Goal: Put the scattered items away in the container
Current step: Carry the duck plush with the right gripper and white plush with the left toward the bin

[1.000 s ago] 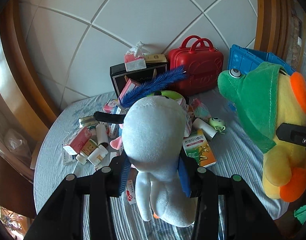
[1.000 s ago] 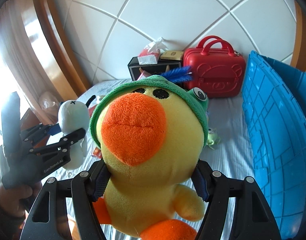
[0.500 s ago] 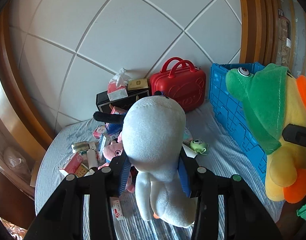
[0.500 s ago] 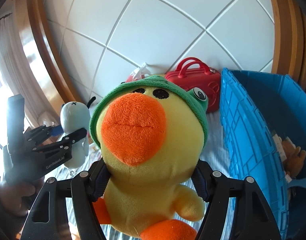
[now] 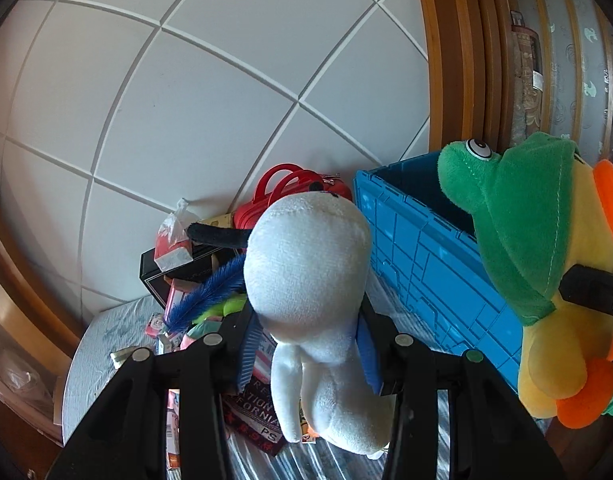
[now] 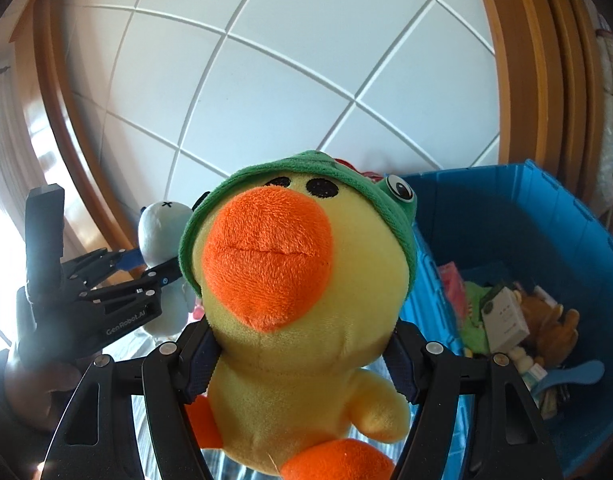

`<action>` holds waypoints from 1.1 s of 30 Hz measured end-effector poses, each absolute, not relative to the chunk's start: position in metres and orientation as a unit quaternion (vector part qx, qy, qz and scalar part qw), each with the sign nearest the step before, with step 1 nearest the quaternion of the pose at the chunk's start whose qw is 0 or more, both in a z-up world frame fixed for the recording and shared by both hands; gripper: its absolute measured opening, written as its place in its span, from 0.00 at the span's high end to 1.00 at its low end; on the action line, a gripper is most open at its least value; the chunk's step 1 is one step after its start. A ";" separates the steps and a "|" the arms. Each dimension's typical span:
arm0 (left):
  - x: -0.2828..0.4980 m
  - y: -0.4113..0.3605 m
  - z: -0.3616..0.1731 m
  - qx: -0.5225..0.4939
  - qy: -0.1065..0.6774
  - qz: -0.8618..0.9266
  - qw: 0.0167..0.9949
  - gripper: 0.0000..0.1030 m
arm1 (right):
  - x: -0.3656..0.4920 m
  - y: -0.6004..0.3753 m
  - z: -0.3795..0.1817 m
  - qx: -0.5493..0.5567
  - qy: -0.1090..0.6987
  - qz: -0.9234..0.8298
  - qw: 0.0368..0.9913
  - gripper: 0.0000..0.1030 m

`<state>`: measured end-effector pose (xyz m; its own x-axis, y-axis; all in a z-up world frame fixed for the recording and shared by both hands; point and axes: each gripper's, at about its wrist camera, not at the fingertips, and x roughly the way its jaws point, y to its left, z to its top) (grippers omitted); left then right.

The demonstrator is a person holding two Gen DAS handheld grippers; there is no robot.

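Observation:
My left gripper [image 5: 308, 344] is shut on a white plush dog [image 5: 306, 264] with a black ear, held above the table. My right gripper [image 6: 302, 364] is shut on a yellow plush duck [image 6: 302, 280] with an orange beak and a green frog hood. The duck also shows at the right of the left wrist view [image 5: 546, 264]. The white plush dog and the left gripper show at the left of the right wrist view [image 6: 162, 232]. The blue crate [image 6: 518, 216] stands to the right, holding several items; it also shows in the left wrist view [image 5: 426, 264].
A red mini suitcase [image 5: 290, 188], a black box [image 5: 162, 276] with a tissue pack, a blue feather [image 5: 210, 292] and several small boxes lie on the striped tablecloth [image 5: 102, 344] at the left. A white tiled wall stands behind. Wooden frames stand left and right.
Both grippers have risen with their plush toys and tilted upward. The crate's inside has come into the right wrist view, and the table clutter has dropped lower in the left wrist view.

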<state>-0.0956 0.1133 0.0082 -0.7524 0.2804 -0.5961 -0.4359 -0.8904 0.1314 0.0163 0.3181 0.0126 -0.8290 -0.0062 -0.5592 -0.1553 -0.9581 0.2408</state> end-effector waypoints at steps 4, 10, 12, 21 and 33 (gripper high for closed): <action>-0.101 0.146 0.010 -0.286 0.143 0.924 0.210 0.59 | 0.024 0.344 0.019 -0.281 0.145 0.947 0.053 0.32; -0.110 0.198 0.008 -0.280 0.161 0.916 0.237 0.59 | 0.035 0.385 0.022 -0.273 0.155 0.946 0.076 0.32; -0.114 0.214 0.005 -0.280 0.165 0.913 0.247 0.59 | 0.039 0.398 0.022 -0.270 0.159 0.946 0.086 0.32; -0.134 0.298 -0.006 -0.280 0.181 0.898 0.289 0.59 | 0.058 0.453 0.017 -0.268 0.176 0.938 0.132 0.31; -0.135 0.383 -0.002 -0.271 0.205 0.879 0.334 0.59 | 0.088 0.510 0.001 -0.268 0.205 0.923 0.187 0.31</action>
